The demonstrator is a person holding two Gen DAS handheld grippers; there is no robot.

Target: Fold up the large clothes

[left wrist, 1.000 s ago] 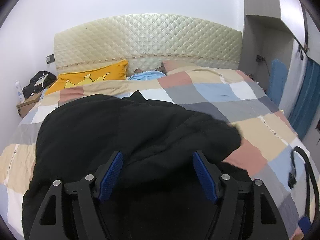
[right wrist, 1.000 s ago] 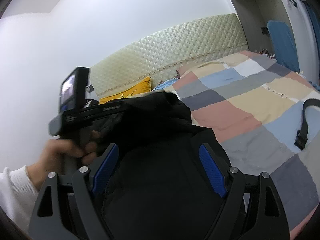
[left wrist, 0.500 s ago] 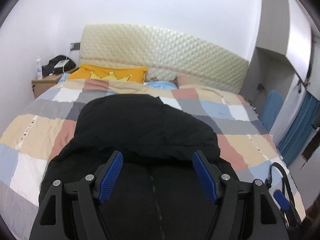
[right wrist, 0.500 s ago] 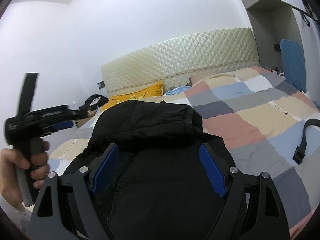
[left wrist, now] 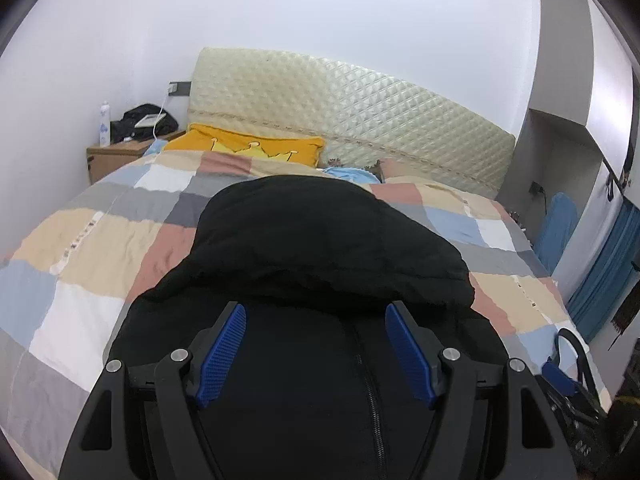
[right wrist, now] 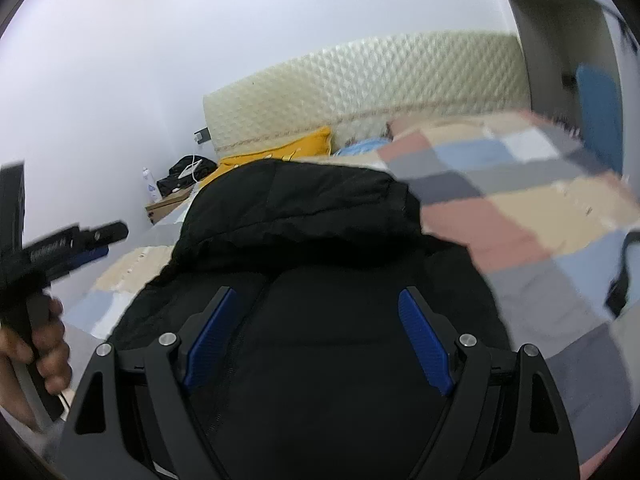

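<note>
A: Task item? Where?
B: Black jacket (left wrist: pixel 320 280), lying on the checked quilt (left wrist: pixel 100 256), centre and lower half of both wrist views. Top part is folded over toward the camera; zipper (left wrist: pixel 368 380) runs down the lower centre in the left wrist view.
A: Left gripper?
B: Left gripper (left wrist: pixel 316 350), bottom centre of its frame, blue pads (left wrist: pixel 222 354) spread wide, hovering over the jacket front. Nothing pinched between them.
A: Right one?
B: Right gripper (right wrist: pixel 320 338), bottom centre of its own frame, also spread wide above the jacket, nothing clamped. That frame is motion-blurred on the right side.
A: Anything else visible?
B: In the right wrist view, far left edge, a hand (right wrist: pixel 44 344) grips the handle of the left gripper, well apart from the jacket. Cream quilted headboard (left wrist: pixel 352 120) across the upper middle, yellow pillow (left wrist: pixel 248 146) below its left end, wooden nightstand (left wrist: pixel 112 158) at left with a bottle (left wrist: pixel 105 124) and dark stuff on it. Black strap (right wrist: pixel 622 272) on the quilt at the right edge.
</note>
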